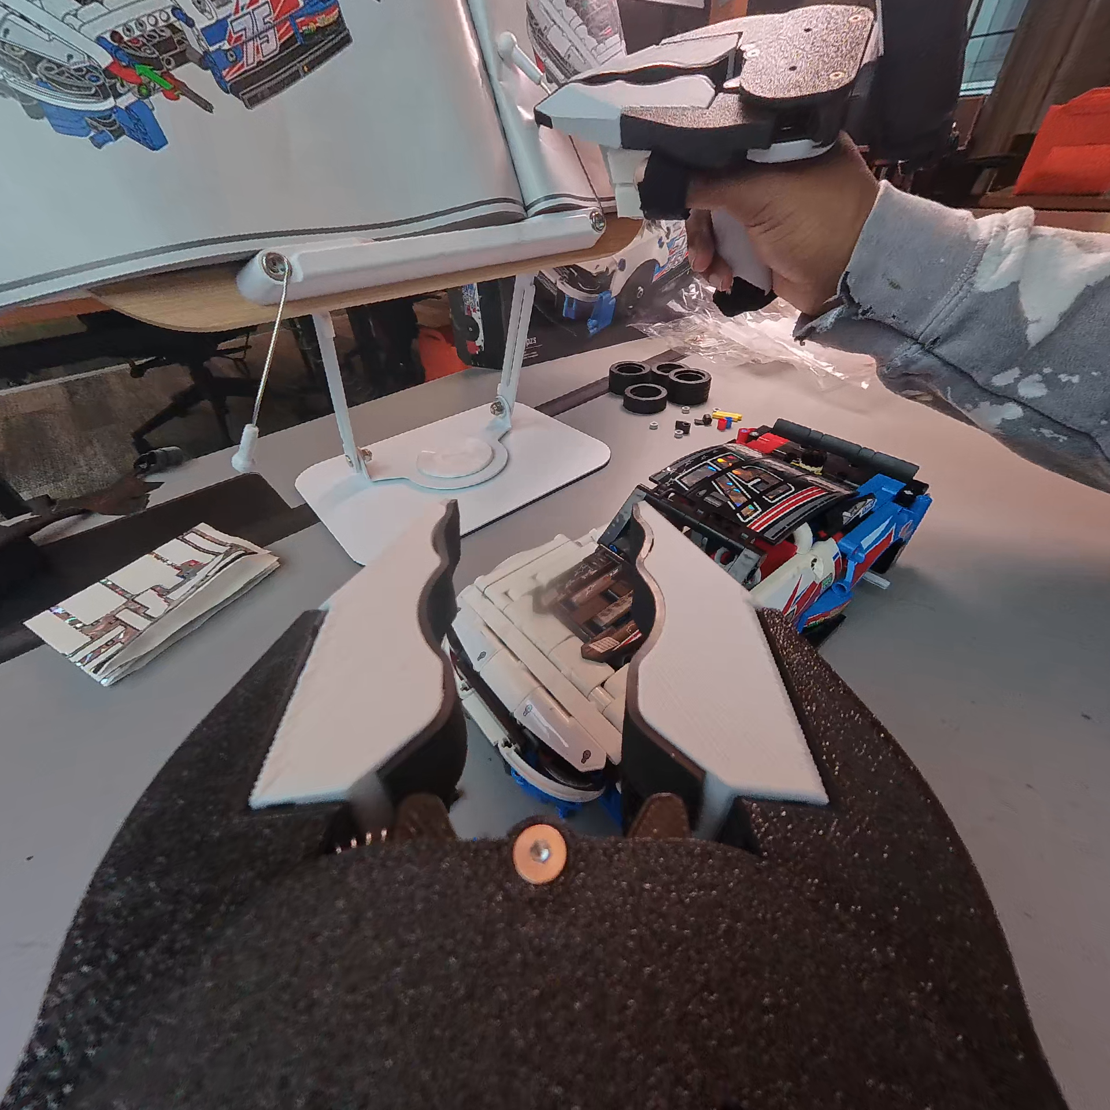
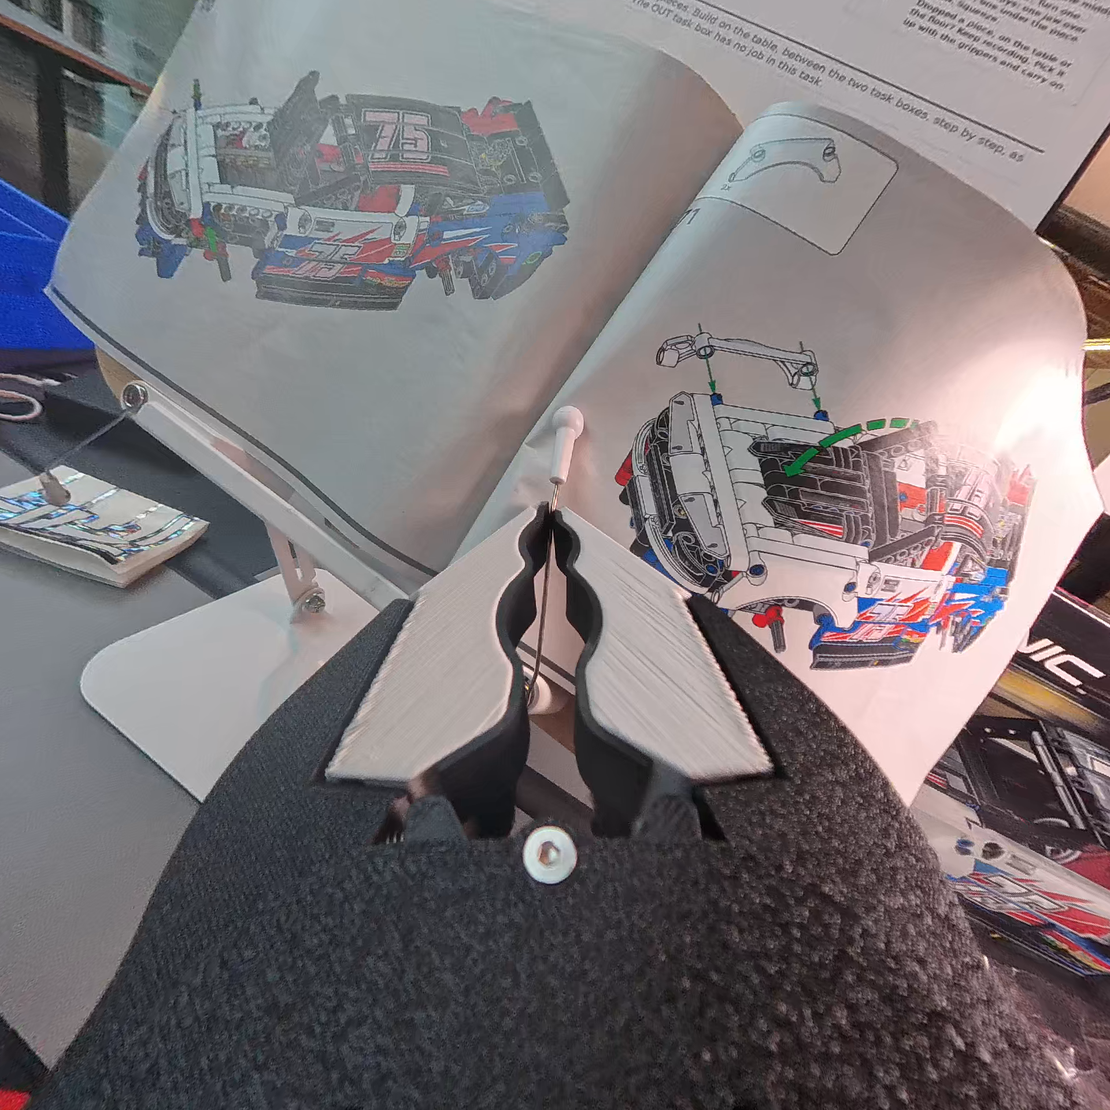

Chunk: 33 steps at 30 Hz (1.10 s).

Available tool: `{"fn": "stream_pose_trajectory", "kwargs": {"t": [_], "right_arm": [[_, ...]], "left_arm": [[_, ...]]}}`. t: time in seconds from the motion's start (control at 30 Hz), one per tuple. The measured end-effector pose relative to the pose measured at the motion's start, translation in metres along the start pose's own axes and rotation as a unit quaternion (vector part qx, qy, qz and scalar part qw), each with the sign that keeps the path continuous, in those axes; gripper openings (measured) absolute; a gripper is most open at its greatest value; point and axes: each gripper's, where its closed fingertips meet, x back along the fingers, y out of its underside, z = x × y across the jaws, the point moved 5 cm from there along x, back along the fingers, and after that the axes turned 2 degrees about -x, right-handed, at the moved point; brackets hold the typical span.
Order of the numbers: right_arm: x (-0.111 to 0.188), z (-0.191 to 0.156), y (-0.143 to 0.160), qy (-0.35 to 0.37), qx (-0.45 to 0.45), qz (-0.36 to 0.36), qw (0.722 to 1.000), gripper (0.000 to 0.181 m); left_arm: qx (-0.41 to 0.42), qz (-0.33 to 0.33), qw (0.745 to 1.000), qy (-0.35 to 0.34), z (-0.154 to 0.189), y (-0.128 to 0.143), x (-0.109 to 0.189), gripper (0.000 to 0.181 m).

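Note:
My left gripper (image 1: pixel 543 522) sits low over the table, its jaws closed against both sides of the white front end of a brick-built race car (image 1: pixel 781 528). The car rests on the grey table (image 1: pixel 901 781) with its blue, red and black rear pointing away to the right. My right gripper (image 2: pixel 549 519) is shut on the thin wire page holder (image 2: pixel 545 576) of a white book stand, just below the holder's white knob (image 2: pixel 567 423). An open instruction booklet (image 2: pixel 360 390) lies on that stand. The right gripper also shows in the left wrist view (image 1: pixel 540 111), held by a hand.
The stand's white base (image 1: pixel 540 456) stands beyond the car. Several black tyres (image 1: pixel 661 384) and small loose parts (image 1: pixel 703 420) lie behind the car. A folded sticker sheet (image 1: pixel 156 600) lies at the left. A clear plastic bag (image 1: pixel 751 336) and the set's box (image 1: pixel 570 300) are at the back. The left gripper's tips are roughly 25 cm from the right gripper's.

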Motion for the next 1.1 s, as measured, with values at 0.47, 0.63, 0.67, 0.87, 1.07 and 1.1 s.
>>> {"fn": "stream_pose_trajectory", "kwargs": {"t": [0.47,0.63,0.67,0.87,1.07,1.1], "right_arm": [[0.003,0.000,0.002,0.013,0.004,-0.013,1.000,0.009],[0.001,0.004,0.003,0.021,-0.005,-0.022,1.000,0.006],[0.001,0.002,0.003,0.021,-0.001,-0.023,1.000,0.004],[0.006,0.000,-0.003,0.012,-0.012,-0.014,1.000,0.011],[0.016,-0.010,-0.026,0.001,-0.016,0.036,0.999,0.018],[0.015,-0.014,-0.030,-0.006,-0.014,0.040,0.999,0.019]], "left_arm": [[-0.005,-0.001,1.000,-0.001,0.002,0.000,0.001,0.055],[-0.004,0.002,1.000,-0.004,0.000,-0.001,0.002,0.055],[-0.003,0.002,1.000,-0.004,0.000,-0.002,0.002,0.055],[-0.002,0.007,1.000,-0.002,0.000,-0.003,0.003,0.055],[0.001,0.015,1.000,-0.012,-0.003,-0.006,0.005,0.056],[0.000,0.019,1.000,-0.018,-0.005,-0.007,0.006,0.056]]}}
